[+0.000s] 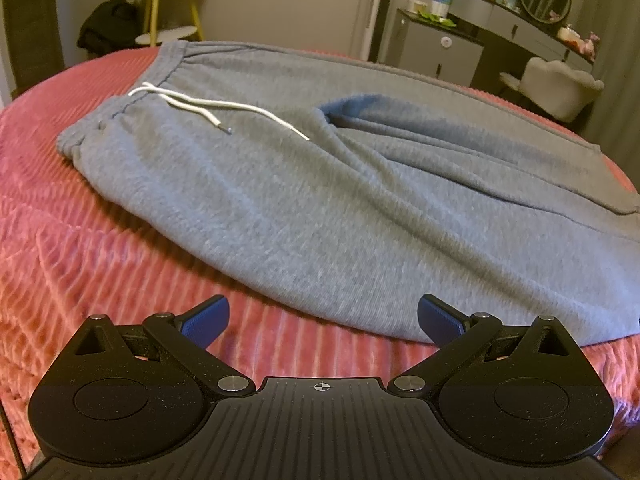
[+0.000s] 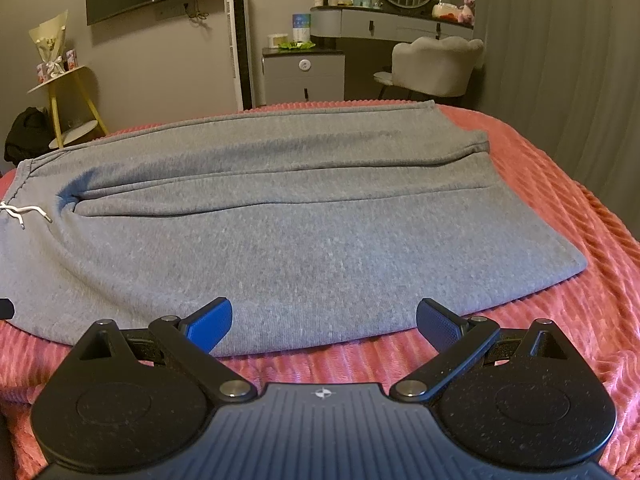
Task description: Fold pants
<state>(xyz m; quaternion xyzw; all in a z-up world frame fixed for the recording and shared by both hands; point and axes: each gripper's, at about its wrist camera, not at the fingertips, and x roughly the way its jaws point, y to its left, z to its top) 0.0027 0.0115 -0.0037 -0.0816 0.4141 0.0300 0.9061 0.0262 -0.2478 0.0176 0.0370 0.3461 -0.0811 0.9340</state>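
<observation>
Left wrist view: your left gripper (image 1: 322,318) hangs wide, holding nothing, just short of the near edge of the grey pants (image 1: 320,208), which lie flat on the pink bed (image 1: 100,272), drawstring (image 1: 208,106) toward the waistband. Folding looks not yet begun; the next move likely calls for pinching that near edge. The leg cuffs are cut off here. Right wrist view: your right gripper (image 2: 324,322) also stands wide and empty beside the pants' near edge; the waistband runs out of frame.
</observation>
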